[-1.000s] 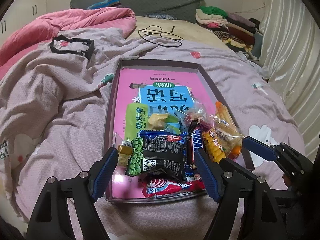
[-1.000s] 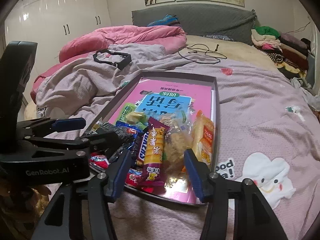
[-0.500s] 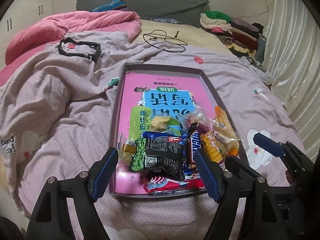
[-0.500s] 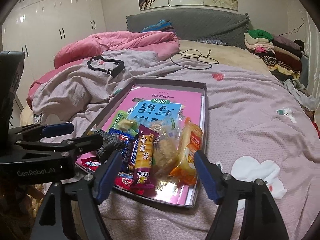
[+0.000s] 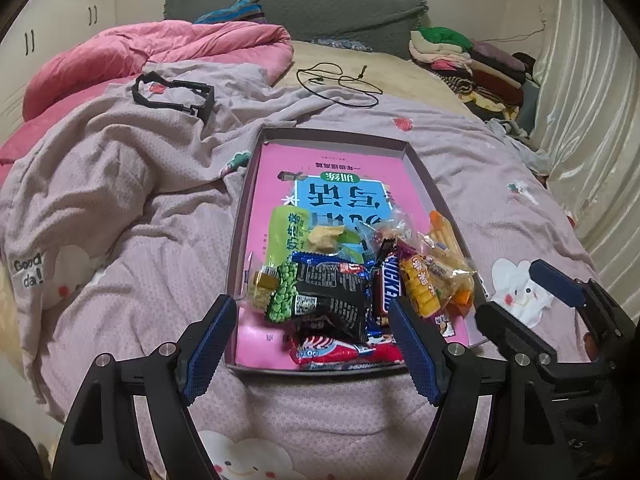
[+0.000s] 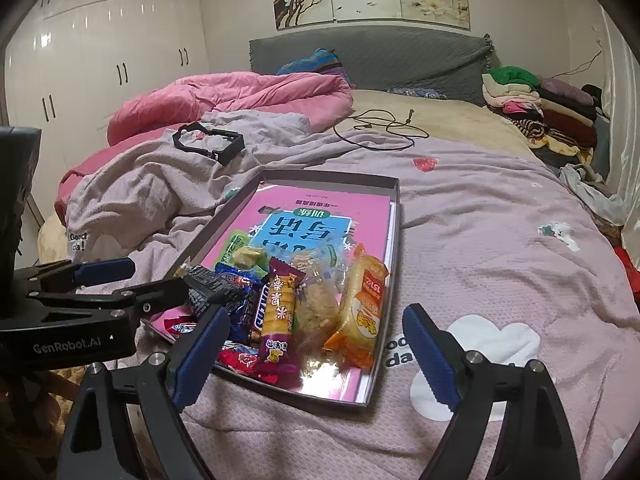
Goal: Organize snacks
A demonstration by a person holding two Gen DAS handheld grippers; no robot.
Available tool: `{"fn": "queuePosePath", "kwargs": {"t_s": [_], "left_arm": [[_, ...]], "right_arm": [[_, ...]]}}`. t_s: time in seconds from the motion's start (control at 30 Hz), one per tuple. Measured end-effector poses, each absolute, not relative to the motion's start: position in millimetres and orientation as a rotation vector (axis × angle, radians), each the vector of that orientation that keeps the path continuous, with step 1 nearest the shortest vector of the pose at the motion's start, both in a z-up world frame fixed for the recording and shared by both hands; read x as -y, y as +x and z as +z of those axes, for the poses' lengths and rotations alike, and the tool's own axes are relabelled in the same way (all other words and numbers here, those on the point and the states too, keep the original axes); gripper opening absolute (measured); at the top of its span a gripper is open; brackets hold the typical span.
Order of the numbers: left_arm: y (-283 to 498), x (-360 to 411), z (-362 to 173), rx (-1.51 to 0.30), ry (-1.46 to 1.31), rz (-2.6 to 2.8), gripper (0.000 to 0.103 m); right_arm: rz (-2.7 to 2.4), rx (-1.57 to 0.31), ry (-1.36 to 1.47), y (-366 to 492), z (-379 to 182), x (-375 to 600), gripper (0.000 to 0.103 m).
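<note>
The scene was a bedroom, and the work surface was a bed [image 5: 460, 168] under a mauve quilt, with a pink duvet [image 5: 160, 52] bunched near the grey headboard. In the left wrist view a shallow cardboard tray [image 5: 336, 133] lay on the quilt, a pink booklet lining its floor and the snacks heaped at its near end: a black biscuit packet [image 5: 336, 300], a Snickers bar [image 5: 390, 288] just beside it, a light-green pouch [image 5: 286, 236] behind, a red-and-blue wrapper [image 5: 344, 354] at the near wall. The left gripper [image 5: 312, 340] hovered above that end, jaws spread and empty, touching nothing.

In the right wrist view the same tray [image 6: 394, 240] sat to the left of centre. A purple-ended wafer pack [image 6: 278, 316], a clear bag of golden pieces [image 6: 318, 304] and an orange snack pack [image 6: 362, 312] lay side by side by the right wall. The right gripper [image 6: 314, 354] stood over the near corner; its jaws had just been opening and were spread wide, with nothing pinched between them.

These packets looked light, with slick crinkly film and crushable contents. I judged the safest hold to be across a pack's narrow width at mid-length, or on a crimped end seal, squeezing gently. The overlapping heap and the soft quilt under the tray could let things slide.
</note>
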State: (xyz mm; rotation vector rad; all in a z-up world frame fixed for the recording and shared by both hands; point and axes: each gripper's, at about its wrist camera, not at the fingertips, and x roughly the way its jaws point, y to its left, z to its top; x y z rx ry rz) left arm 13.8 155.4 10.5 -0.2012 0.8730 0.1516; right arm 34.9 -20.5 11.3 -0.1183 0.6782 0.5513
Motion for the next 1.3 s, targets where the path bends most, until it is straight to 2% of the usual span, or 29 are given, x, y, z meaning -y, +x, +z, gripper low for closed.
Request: {"fn": "queuePosePath", "kwargs": {"t_s": [0.63,1.3], "left_arm": [[-35,-135,0,-0.882,-0.25,0.209,0.079],[-54,-108,1,-0.908,-0.201,0.163,0.079]], "right_arm": [[0.589,-0.704,-0.093,-12,6,55,0.095],[0.559,-0.717,-0.055,-31,2,77,0.096]]}}
